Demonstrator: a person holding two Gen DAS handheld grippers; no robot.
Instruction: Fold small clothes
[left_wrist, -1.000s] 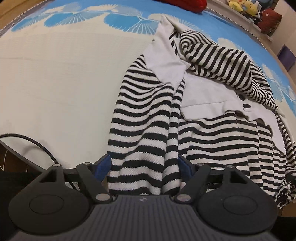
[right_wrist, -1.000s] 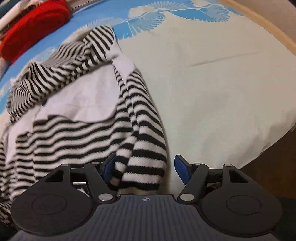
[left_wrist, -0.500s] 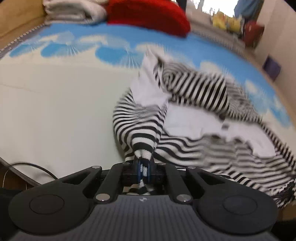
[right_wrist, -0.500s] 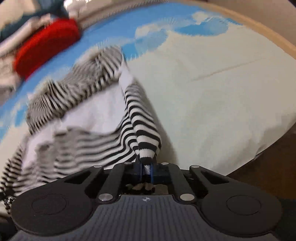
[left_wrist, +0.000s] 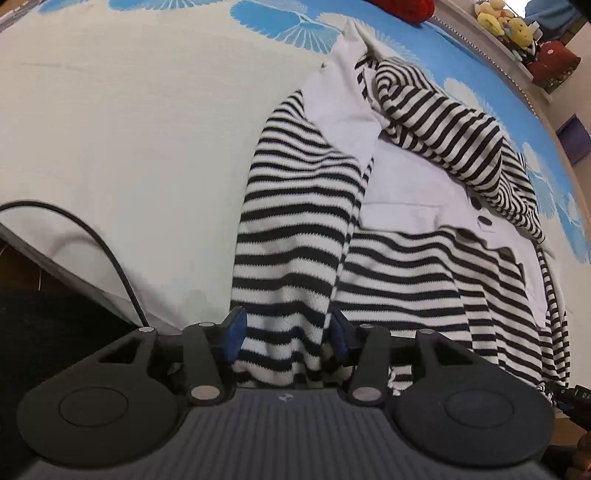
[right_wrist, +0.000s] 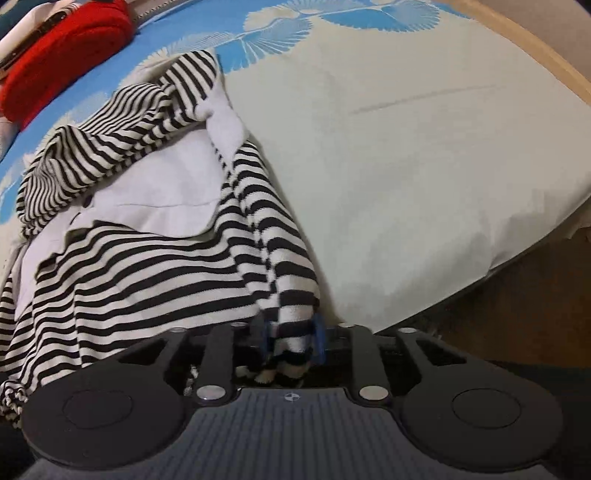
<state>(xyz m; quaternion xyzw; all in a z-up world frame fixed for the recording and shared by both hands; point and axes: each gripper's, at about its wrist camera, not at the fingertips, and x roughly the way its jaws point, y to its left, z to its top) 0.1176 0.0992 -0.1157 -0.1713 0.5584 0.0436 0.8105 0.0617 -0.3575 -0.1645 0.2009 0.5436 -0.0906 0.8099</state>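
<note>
A black-and-white striped top with a plain white panel (left_wrist: 402, 192) lies rumpled on the bed, its hem at the near edge. My left gripper (left_wrist: 286, 330) is open, its blue pads either side of the hem's left corner (left_wrist: 280, 295). In the right wrist view the same top (right_wrist: 147, 258) spreads to the left. My right gripper (right_wrist: 291, 339) has its jaws partly parted with the hem's right corner (right_wrist: 291, 306) lying between them.
The bed sheet (left_wrist: 129, 129) is cream with blue fan prints (left_wrist: 288, 22) at the far side. A red cushion (right_wrist: 62, 62) and soft toys (left_wrist: 506, 22) sit at the back. A black cable (left_wrist: 92, 236) crosses the near left. The bed edge (right_wrist: 498, 258) drops off at right.
Half a second ago both grippers were shut on the hem corners and lifted. Now both have lowered to the bed edge and their jaws have parted, the left wide, the right a little.
</note>
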